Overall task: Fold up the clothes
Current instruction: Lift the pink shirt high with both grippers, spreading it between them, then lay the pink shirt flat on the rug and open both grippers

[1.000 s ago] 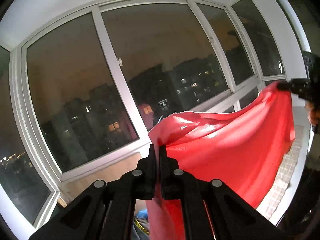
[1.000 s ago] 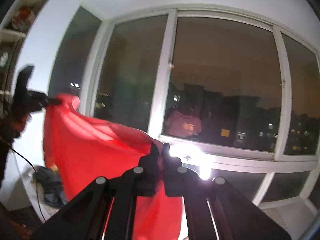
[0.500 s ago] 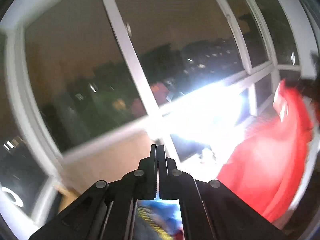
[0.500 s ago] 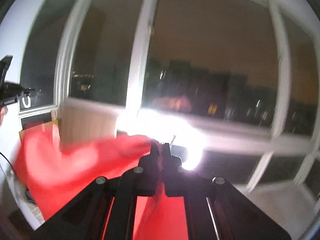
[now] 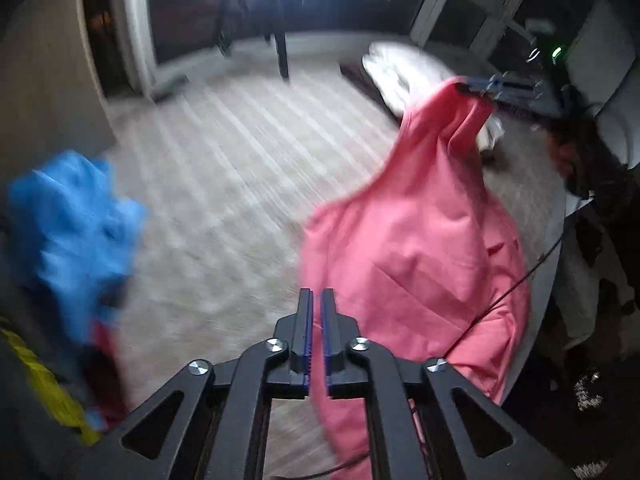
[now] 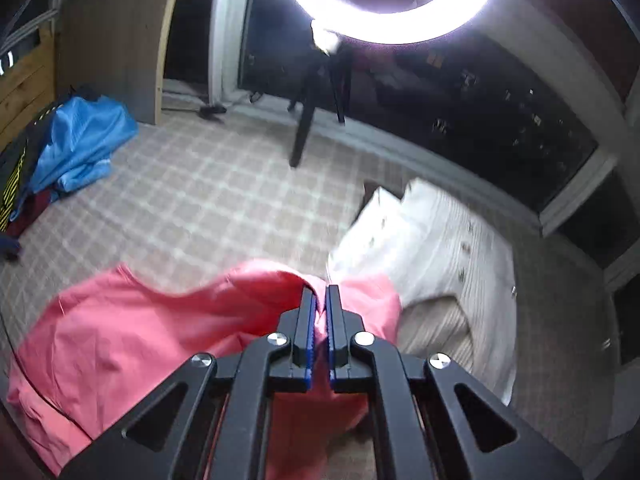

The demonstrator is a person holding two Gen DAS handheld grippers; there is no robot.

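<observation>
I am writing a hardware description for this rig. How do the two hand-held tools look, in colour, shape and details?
Both the left tool and the right tool are matte black, with two flat parallel fingers lined with ribbed blue pads. Angular black linkage arms with triangular cut-outs carry them, joined by round silver screws. A thin dark cable trails nearby.

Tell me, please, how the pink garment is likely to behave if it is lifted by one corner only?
Probably floppy: the pink garment sags in soft folds from the right gripper, whose jaws pinch a bunched corner. Likely light, since that small pinch carries it. It may slip free easily: the left gripper jaws are opening with only a fabric edge between them.
</observation>
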